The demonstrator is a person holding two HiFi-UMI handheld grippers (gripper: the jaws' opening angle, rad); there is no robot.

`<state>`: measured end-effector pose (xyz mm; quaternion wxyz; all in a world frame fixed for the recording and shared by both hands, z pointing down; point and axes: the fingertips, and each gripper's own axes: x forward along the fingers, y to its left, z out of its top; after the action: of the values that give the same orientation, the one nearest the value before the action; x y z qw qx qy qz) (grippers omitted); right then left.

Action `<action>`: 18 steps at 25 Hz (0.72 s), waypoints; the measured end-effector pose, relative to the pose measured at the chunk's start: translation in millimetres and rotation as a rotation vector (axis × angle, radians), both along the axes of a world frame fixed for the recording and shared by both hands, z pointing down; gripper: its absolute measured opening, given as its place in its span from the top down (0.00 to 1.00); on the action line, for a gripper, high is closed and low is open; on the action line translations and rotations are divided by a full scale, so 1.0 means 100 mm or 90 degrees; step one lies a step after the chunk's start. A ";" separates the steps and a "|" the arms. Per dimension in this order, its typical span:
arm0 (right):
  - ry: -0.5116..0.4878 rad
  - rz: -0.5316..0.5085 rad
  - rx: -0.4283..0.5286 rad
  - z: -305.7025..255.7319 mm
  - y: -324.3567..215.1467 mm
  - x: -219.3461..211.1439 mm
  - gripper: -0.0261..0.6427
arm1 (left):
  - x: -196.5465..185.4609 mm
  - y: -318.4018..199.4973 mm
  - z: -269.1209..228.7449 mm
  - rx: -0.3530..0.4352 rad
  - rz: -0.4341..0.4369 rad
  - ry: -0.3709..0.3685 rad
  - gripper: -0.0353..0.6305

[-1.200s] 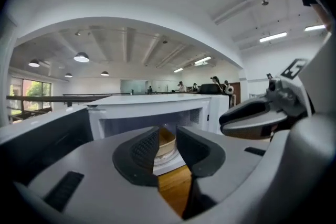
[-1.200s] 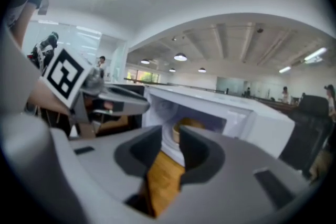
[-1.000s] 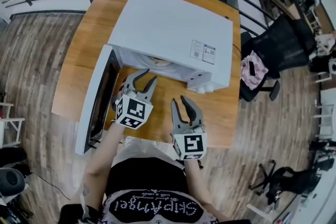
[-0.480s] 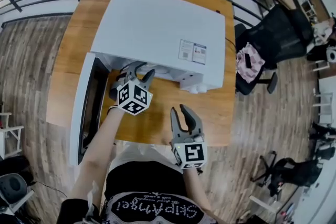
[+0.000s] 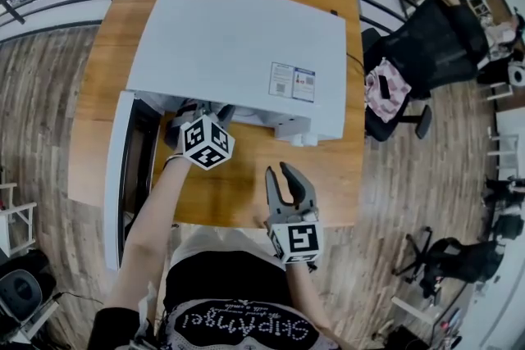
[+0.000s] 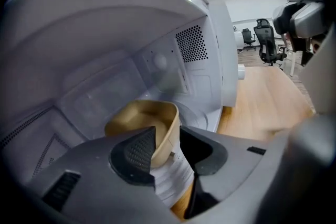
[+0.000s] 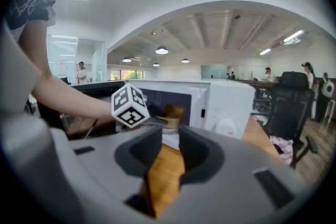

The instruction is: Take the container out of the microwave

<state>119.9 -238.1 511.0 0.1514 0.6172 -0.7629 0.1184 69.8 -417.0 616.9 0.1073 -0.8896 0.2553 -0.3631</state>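
- From the head view, a white microwave [image 5: 238, 53] is seen from above on a wooden bench [image 5: 238, 193], with its door [image 5: 115, 176] swung open to the left. Its inside is hidden by its top.
- In that view only the marker cube [image 5: 207, 142] of the left claw and the forearm behind it can be made out at the opening; the jaw tips are lost under the microwave's top.
- The inside is shown by the left gripper view: a tan bowl-shaped container [image 6: 149, 123] stands on the floor of the cavity, and a white printed patch is seen below its rim.
- The left claw [image 6: 170, 149] is set astride the container's near wall, one pad inside the bowl and the other jaw outside. The jaws stand wide, having just been spread and then drawn in slightly; no firm clamp on the wall can be seen.
- The right claw [image 5: 277, 170] is held over the bench in front of the microwave, well apart from the container, its jaws apart with only bare wood between them.
- The scene is shown side-on by the right gripper view alone: the container is seen through the open front, just behind the cube.
- A black chair [image 5: 426, 53] stands to the right of the bench.
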 end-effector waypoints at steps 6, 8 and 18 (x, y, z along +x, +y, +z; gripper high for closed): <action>-0.001 0.006 -0.003 0.02 -0.02 0.04 0.79 | 0.05 -0.05 0.05 -0.006 0.006 -0.016 0.77; -0.002 0.008 -0.004 0.02 -0.02 0.04 0.79 | 0.08 -0.04 0.05 -0.006 0.014 -0.022 0.78; -0.004 0.015 -0.013 0.05 -0.01 0.05 0.80 | 0.12 0.03 0.02 -0.005 0.048 -0.045 0.88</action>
<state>124.8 -239.5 516.1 0.1542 0.6245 -0.7545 0.1299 81.5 -414.0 619.2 0.1259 -0.8857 0.2165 -0.3909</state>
